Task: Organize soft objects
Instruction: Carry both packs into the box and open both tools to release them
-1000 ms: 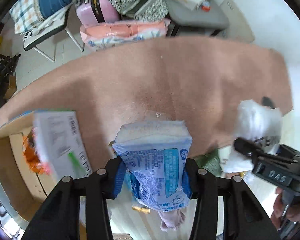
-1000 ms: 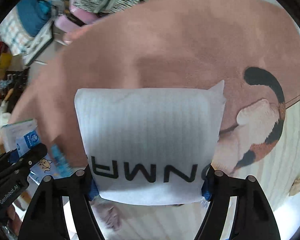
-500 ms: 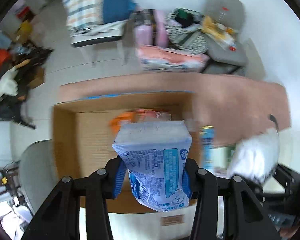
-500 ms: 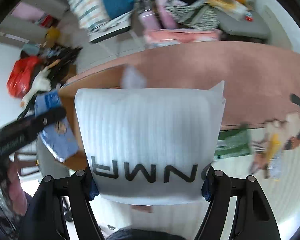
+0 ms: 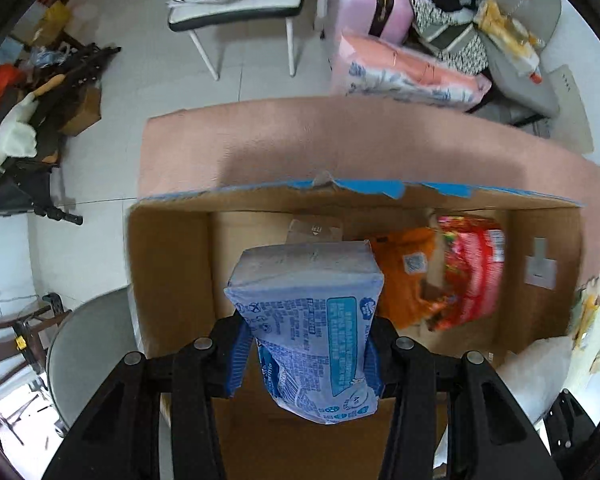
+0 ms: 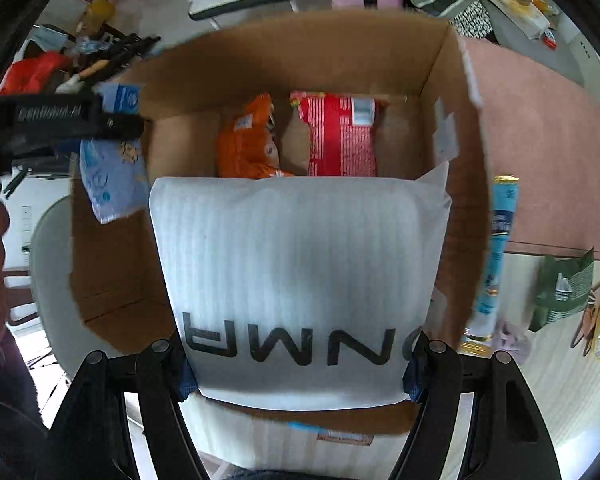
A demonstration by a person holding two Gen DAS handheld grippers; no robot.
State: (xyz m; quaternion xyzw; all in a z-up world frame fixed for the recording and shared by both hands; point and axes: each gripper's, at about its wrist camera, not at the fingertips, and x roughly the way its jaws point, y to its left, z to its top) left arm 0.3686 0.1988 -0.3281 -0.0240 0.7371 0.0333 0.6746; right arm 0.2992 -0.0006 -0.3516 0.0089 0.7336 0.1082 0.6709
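Note:
My left gripper (image 5: 304, 356) is shut on a blue tissue pack (image 5: 312, 320) and holds it above the open cardboard box (image 5: 168, 264). My right gripper (image 6: 300, 364) is shut on a white foam pouch (image 6: 296, 272) with black letters, over the same box (image 6: 466, 184). An orange packet (image 5: 404, 280) and a red packet (image 5: 474, 272) lie in the box; both also show in the right wrist view, the orange packet (image 6: 246, 144) left of the red one (image 6: 342, 136). The left gripper with its blue pack (image 6: 108, 176) shows at the left there.
The box stands on a pink rug (image 5: 340, 140). A light blue tube (image 6: 496, 256) and a green packet (image 6: 564, 288) lie right of the box. Chairs (image 5: 236, 12), a pink suitcase (image 5: 368, 0) and piled clothes stand beyond the rug. A grey round seat (image 5: 88, 344) is at the left.
Both grippers have swung left from the bare rug to over the cardboard box, each still holding its item. The box's inside with the orange and red packets has come into view.

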